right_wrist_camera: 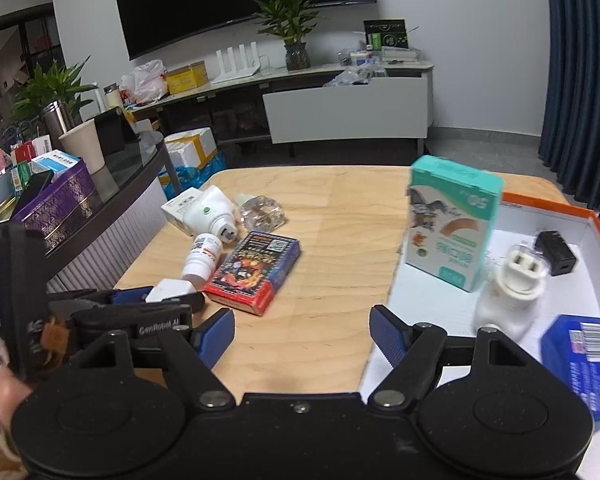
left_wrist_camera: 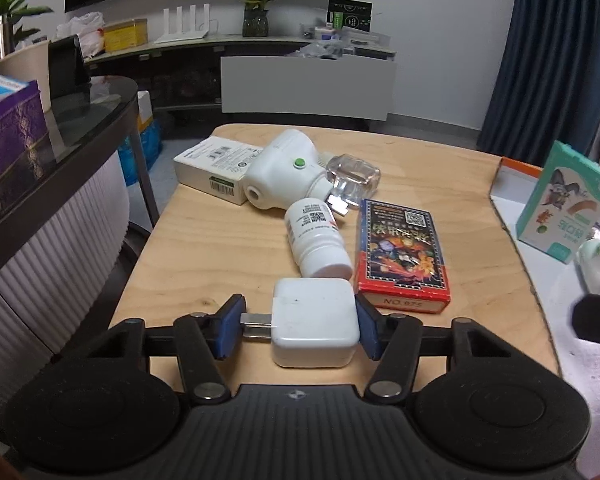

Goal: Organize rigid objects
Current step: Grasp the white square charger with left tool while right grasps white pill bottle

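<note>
Pale plywood bench (left_wrist_camera: 204,248) with rounded corners carries smooth plastic and cardboard items. Left hand-held gripper (left_wrist_camera: 298,326) has its ribbed blue pads pressed against a glossy white cube charger (left_wrist_camera: 315,322), one pad on its metal prongs. Right hand-held gripper (right_wrist_camera: 302,336) gapes wide, holding nothing, beside an orange-rimmed tray (right_wrist_camera: 548,206) cut off at the frame's edge.

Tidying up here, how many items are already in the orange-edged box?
4: teal carton at its back left, white plug in the middle, black adapter at the back, blue case nearest. Others may be hidden.
</note>
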### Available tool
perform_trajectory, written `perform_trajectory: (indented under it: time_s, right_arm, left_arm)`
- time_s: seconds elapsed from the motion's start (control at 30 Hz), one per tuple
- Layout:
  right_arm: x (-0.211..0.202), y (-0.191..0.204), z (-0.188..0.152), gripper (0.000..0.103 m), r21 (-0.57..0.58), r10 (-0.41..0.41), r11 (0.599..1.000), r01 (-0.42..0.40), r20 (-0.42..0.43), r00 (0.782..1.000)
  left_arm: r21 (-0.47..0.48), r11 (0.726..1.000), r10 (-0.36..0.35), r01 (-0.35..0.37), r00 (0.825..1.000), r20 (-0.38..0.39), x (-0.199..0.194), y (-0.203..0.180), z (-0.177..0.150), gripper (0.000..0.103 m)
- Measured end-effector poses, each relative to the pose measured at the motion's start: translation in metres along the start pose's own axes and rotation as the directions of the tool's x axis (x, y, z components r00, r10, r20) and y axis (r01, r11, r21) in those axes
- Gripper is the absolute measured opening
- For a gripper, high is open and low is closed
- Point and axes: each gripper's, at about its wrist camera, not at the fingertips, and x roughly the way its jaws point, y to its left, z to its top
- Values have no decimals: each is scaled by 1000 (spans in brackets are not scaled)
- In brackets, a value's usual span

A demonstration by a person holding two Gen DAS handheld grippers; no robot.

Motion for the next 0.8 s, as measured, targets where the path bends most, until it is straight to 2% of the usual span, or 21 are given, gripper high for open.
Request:
perform_trajectory:
  time_s: [0.13, 0.3, 0.5, 0.63, 0.7, 0.73, 0.77, 0.8]
  right_arm:
    - [16, 13, 10, 88, -5, 29, 1000, -29, -11, 1000]
    - [44, 40, 30, 88, -46, 123, 991, -124, -29, 992]
    - [94, 77, 47, 82, -106, 134, 984, -140, -56, 989]
    - [127, 88, 48, 72, -129, 94, 986, -107, -102, 990]
    - [135, 91, 47, 72, -153, 83, 983, -97, -96, 992]
    - [139, 94, 47, 66, -168, 80, 981, -98, -107, 991]
    - [144, 96, 47, 54, -179, 82, 978, -104, -126, 989]
    - [148, 98, 45, 49, -197, 78, 975, -104, -134, 988]
  left_arm:
    - [-29, 1000, -7, 7, 1000, -3, -13, 11, -4, 58]
    - [-87, 996, 34, -32, 999, 19, -35, 31, -5, 58]
    - [-119, 989, 90, -83, 995, 53, -48, 52, -4, 58]
    - [-154, 985, 91, -81, 994, 56, -48, 61, -4, 58]
    - [-175, 982, 86, -75, 995, 55, -48, 65, -5, 58]
    - [-186, 980, 82, -70, 995, 56, -47, 67, -5, 58]
    - [-192, 979, 83, -70, 995, 57, -47, 67, -5, 58]
    - [-196, 978, 86, -73, 995, 59, -47, 68, -5, 58]
